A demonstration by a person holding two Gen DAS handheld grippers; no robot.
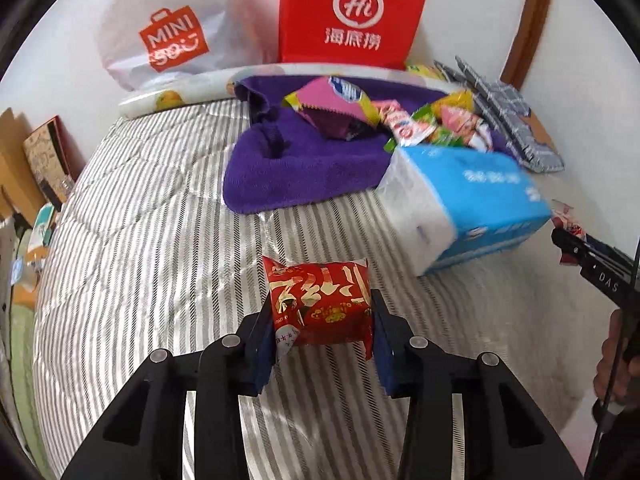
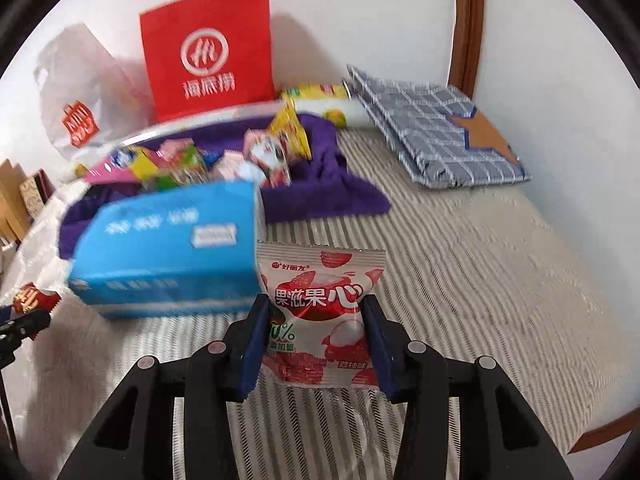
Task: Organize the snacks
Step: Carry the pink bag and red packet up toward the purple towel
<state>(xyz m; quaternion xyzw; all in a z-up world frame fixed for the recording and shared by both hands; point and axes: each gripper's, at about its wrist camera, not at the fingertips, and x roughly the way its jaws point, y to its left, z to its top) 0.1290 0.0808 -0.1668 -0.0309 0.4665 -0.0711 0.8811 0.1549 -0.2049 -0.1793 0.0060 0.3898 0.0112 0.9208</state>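
mostly snack packets point(image 1: 384, 116) heaped on purple towel point(image 1: 304, 168)

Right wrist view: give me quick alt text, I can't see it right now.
The right gripper holds a pink-and-white lychee snack packet in its jaws above a striped bedcover. Behind sit a blue tissue pack, loose snacks on a purple towel, and a red paper bag.

Snack heap point(image 1: 404, 116) on towel point(image 1: 304, 168), tissue pack point(image 1: 468, 204) before it, two bags point(image 1: 352, 12) behind against the wall.
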